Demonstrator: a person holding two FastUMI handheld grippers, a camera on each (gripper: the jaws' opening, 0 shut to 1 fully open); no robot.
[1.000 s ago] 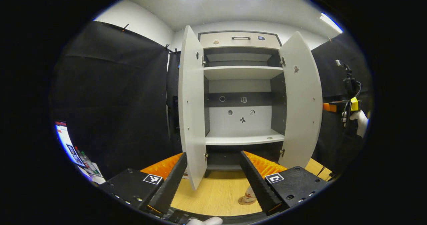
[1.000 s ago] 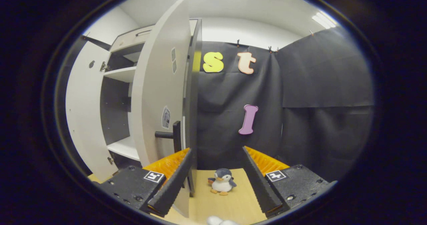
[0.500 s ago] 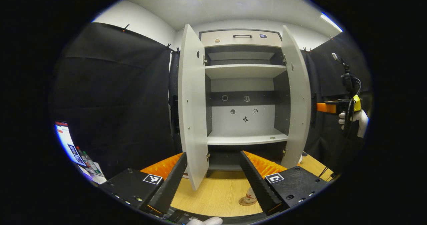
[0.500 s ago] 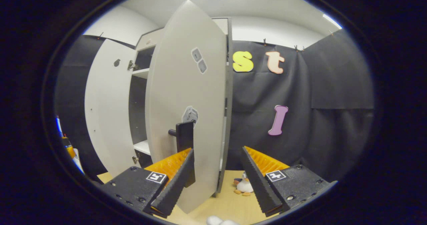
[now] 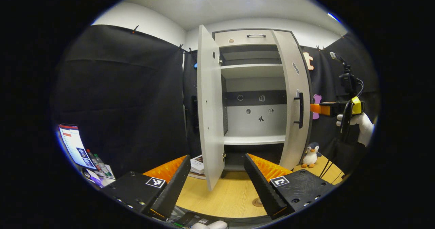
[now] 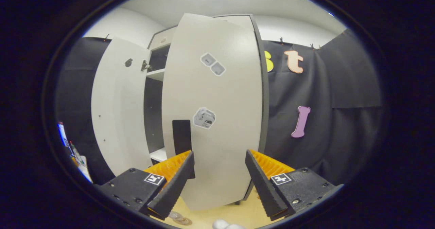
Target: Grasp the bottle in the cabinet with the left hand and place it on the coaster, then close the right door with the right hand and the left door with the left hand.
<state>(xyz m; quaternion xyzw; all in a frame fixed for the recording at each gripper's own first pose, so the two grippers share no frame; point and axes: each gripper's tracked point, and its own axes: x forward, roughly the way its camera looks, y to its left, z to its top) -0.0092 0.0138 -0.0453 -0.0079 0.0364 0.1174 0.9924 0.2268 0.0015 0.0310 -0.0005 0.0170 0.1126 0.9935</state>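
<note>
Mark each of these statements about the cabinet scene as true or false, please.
1. The right door is fully shut. False: it is partly closed, with a gap to the shelves.
2. The left door stands wide open. True.
3. The left claw grips the left door's handle. False: it is open and holds nothing.
4. A toy penguin stands on the table right of the cabinet. True.
5. The right claw is open, facing the right door's outer face. True.
6. A bottle stands on the cabinet's lower shelf. False: that shelf is bare.
</note>
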